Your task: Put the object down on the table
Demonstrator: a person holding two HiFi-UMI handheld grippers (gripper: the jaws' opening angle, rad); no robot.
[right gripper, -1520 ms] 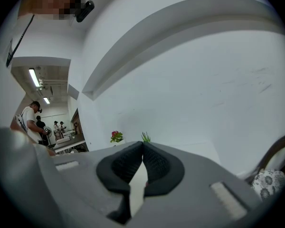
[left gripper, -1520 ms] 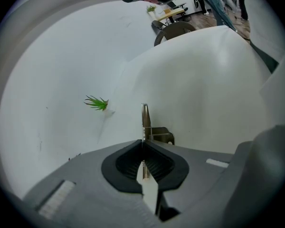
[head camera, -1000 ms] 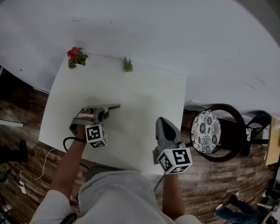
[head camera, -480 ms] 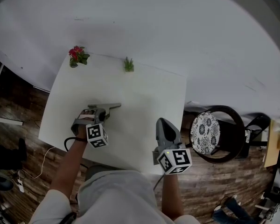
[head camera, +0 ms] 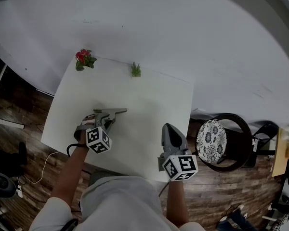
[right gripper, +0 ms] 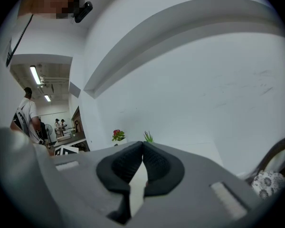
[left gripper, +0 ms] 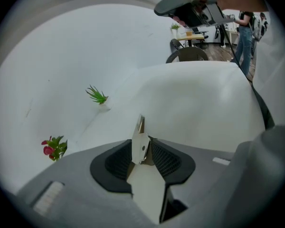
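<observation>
The right gripper (right gripper: pixel 142 147) is held low over the near edge of the white table (head camera: pixel 149 95), pointing across it, with its black ribbed pads closed against each other at the tips and nothing between them. To its left, the left gripper (head camera: pixel 106 116) tilts down toward the tabletop. Its jaws have just been opening and now stand apart, with a thin flat metal piece (left gripper: pixel 140 139) between them. The piece stands on edge with a small hole in its side, and neither pad presses on it. In the head view it sticks out past the jaw tips as a grey strip low over the table's middle; whether it rests on the surface cannot be told. Beyond the grippers the tabletop runs to its far edge, where a small green plant (head camera: pixel 135 70) and, further left at the corner, a red flowering plant (head camera: pixel 84 59) stand against the white wall. To the table's right, on the wooden floor (head camera: pixel 19 143), is a dark round chair (head camera: pixel 233 138) with a patterned cushion.
</observation>
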